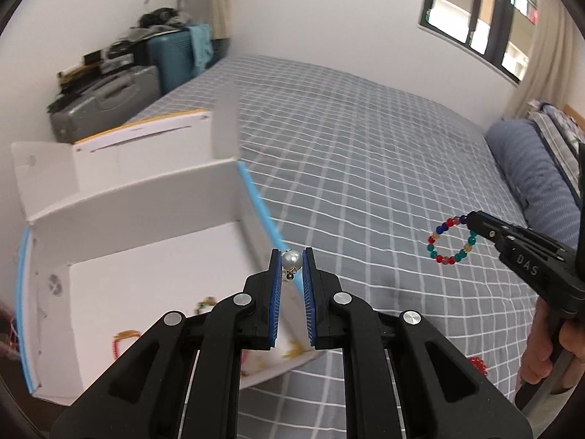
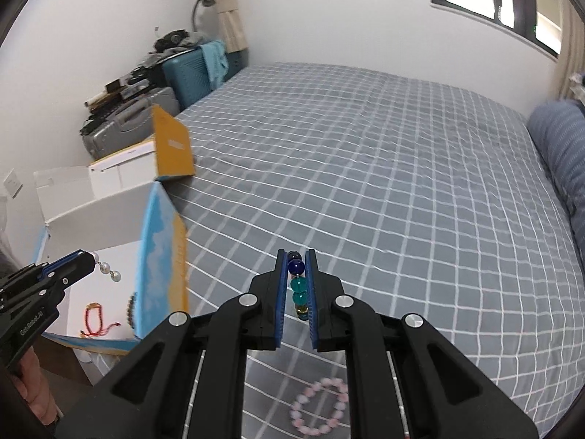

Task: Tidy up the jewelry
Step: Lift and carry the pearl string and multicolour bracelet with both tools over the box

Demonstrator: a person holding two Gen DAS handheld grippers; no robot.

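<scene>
My left gripper (image 1: 291,260) is shut on a pearl piece (image 1: 291,259) and holds it over the right wall of the open white box (image 1: 146,212). In the right wrist view the left gripper (image 2: 95,257) has pearls (image 2: 109,271) hanging from its tip above the box (image 2: 109,216). My right gripper (image 2: 297,261) is shut on a multicoloured bead bracelet (image 2: 298,285), held above the bed. The bracelet (image 1: 450,239) hangs as a ring from the right gripper (image 1: 471,219) in the left wrist view. A red cord bracelet (image 2: 95,320) lies inside the box.
A pink bead bracelet (image 2: 319,411) lies on the grey checked bedspread (image 2: 365,183) below my right gripper. A red bead item (image 1: 477,364) lies on the bed at right. Suitcases (image 1: 102,102) stand by the wall behind the box. A blue pillow (image 1: 530,175) lies at far right.
</scene>
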